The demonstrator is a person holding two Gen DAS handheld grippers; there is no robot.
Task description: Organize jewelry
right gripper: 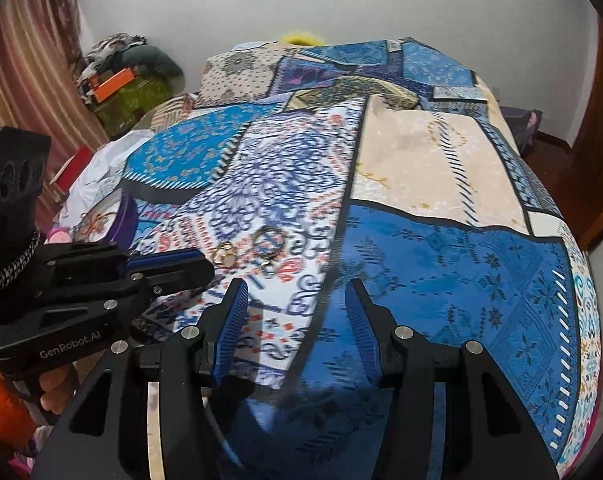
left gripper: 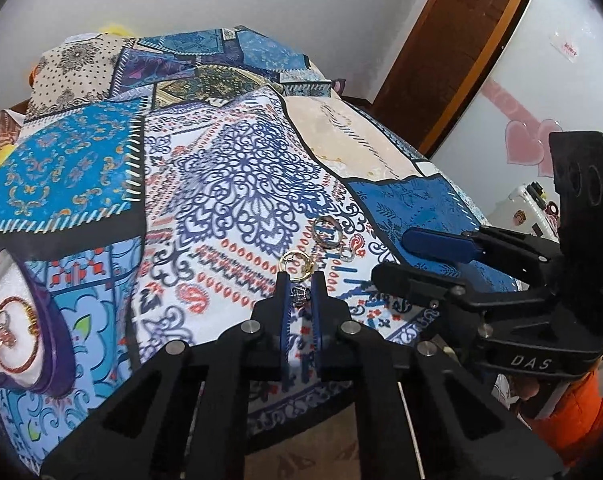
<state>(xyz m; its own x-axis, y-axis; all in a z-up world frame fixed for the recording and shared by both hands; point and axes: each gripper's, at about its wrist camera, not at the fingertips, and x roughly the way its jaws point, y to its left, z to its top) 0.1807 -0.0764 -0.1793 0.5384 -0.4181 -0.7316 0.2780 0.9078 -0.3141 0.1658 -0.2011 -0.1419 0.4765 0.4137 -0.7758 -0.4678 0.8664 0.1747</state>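
Observation:
Several rings lie on the patterned bedspread [left gripper: 229, 184]. A gold ring [left gripper: 297, 265] sits just past my left gripper's tips; it also shows in the right wrist view [right gripper: 224, 254]. A larger ring [left gripper: 328, 232] and a small silver ring [left gripper: 346, 254] lie beyond. My left gripper [left gripper: 300, 280] is nearly shut, with a small dark ornate ring [left gripper: 299, 295] between its fingers. A purple jewelry box [left gripper: 55, 332] with a white cushion holding red-gold jewelry stands at far left. My right gripper [right gripper: 297, 292] is open and empty above the blue patch, right of the rings.
The bed's near edge drops to a beige floor [left gripper: 301, 456]. A wooden door [left gripper: 453, 52] is at the right. Clutter and a curtain [right gripper: 29, 60] are at the bed's far left. Pillows [right gripper: 237, 72] lie at the head.

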